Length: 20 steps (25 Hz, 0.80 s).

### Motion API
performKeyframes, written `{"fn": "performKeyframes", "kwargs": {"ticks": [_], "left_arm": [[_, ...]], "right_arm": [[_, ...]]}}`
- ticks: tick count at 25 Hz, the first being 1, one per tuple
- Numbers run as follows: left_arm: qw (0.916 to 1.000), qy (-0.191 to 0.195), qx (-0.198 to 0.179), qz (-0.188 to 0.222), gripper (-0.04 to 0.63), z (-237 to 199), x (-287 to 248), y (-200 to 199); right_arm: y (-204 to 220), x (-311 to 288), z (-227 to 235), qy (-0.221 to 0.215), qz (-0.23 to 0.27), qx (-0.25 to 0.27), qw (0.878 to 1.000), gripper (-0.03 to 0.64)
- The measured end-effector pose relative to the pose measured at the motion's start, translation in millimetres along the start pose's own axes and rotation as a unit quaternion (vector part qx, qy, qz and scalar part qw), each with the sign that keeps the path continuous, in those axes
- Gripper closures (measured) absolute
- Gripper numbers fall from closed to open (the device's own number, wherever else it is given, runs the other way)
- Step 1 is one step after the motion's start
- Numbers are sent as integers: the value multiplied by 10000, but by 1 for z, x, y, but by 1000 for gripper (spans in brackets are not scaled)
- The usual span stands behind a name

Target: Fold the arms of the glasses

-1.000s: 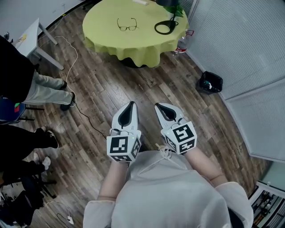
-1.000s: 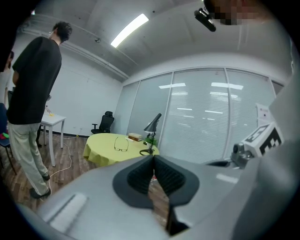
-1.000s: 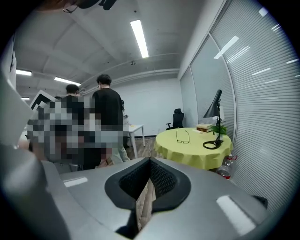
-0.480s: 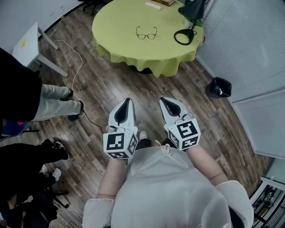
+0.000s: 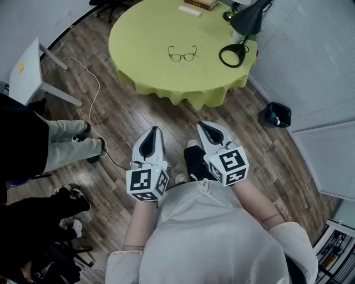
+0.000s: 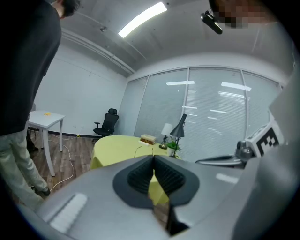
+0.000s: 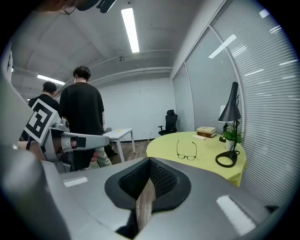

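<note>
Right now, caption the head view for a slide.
Left gripper and right gripper, shut and empty, over wooden floor, short of the table bearing unfolded glasses and lamp.

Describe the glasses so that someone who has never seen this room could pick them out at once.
Find the round table with the yellow-green cloth. Near its middle, beside the black desk lamp, lie the glasses. They alone are a thin dark frame with two lenses, arms open, unlike the books at the far edge.

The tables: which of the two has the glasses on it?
The round table under the yellow-green cloth. The glasses lie on it with their arms open. The small white table at the left carries no glasses.
</note>
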<state>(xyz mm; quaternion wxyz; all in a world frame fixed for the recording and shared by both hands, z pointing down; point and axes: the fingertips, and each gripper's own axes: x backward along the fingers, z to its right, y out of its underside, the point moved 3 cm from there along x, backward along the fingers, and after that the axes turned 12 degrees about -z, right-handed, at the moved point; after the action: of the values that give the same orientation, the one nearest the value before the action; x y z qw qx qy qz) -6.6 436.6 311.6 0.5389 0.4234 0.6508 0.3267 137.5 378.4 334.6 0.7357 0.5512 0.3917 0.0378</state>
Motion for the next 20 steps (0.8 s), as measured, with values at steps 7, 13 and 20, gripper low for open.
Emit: {"fn": "performKeyframes", "kwargs": {"ticks": [7,13,20], "left_arm": [[9998,-166,-10,132,589,-5,-102,-68],[9997,-206,51,73,589,4,-186,-103],[9995,-225,73,-191,589,-6,-251,-117]], "right_arm": [[-61,-66,81,-240,40,149,9996,618],[-89,-109,153,-350,-60,184,9992,618],[-100,-152,215,-240,-232,-98,9994,618]]}}
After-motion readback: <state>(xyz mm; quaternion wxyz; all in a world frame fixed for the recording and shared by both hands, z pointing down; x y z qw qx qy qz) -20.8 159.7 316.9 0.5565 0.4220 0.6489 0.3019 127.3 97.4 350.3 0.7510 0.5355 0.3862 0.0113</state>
